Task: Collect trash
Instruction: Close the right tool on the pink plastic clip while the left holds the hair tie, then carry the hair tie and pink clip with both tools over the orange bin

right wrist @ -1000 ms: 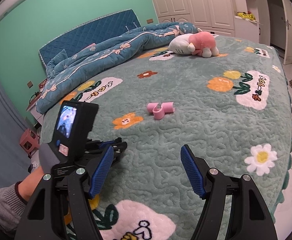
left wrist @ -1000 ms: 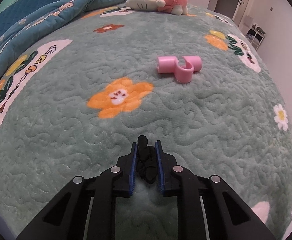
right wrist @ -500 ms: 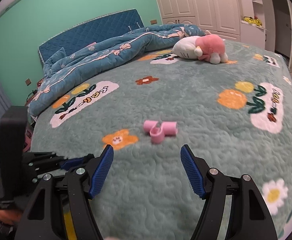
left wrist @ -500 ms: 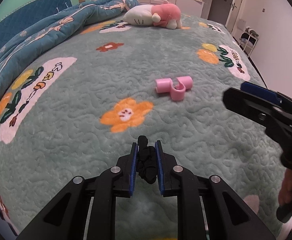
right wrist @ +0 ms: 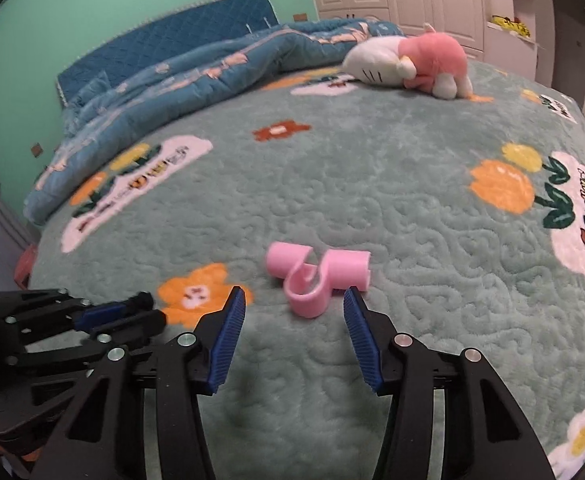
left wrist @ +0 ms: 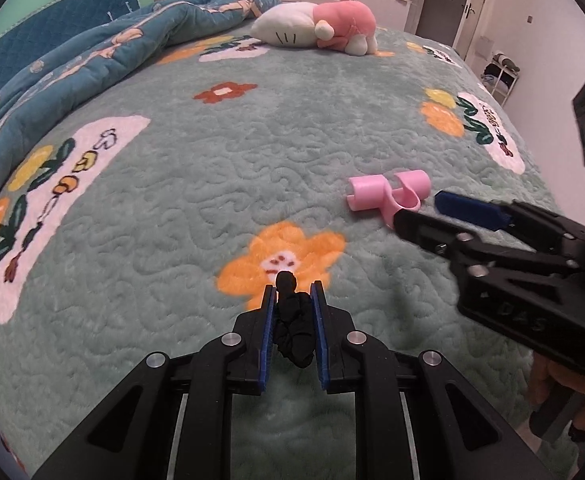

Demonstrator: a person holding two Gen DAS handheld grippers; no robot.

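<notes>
Green quilted bedspread (right wrist: 392, 184) fills both views, with a rumpled blue duvet (right wrist: 196, 68) toward the headboard and a pink-and-white plush toy (right wrist: 412, 64) at the far end. My left gripper (left wrist: 292, 300) is clamped on a small black crumpled scrap (left wrist: 294, 328), so I judge one piece of trash already collected. My right gripper (right wrist: 294, 308) is spread wide, its blue pads (right wrist: 228, 336) flanking but not touching the pink clip (right wrist: 316, 276), which lies on the bedspread just beyond an orange flower patch (right wrist: 196, 292). That pickup is not yet done; no bin is visible. Open bedding surrounds the clip on all sides. The left gripper sits near my right one on its left, and the bed's edge lies well apart to the right.
</notes>
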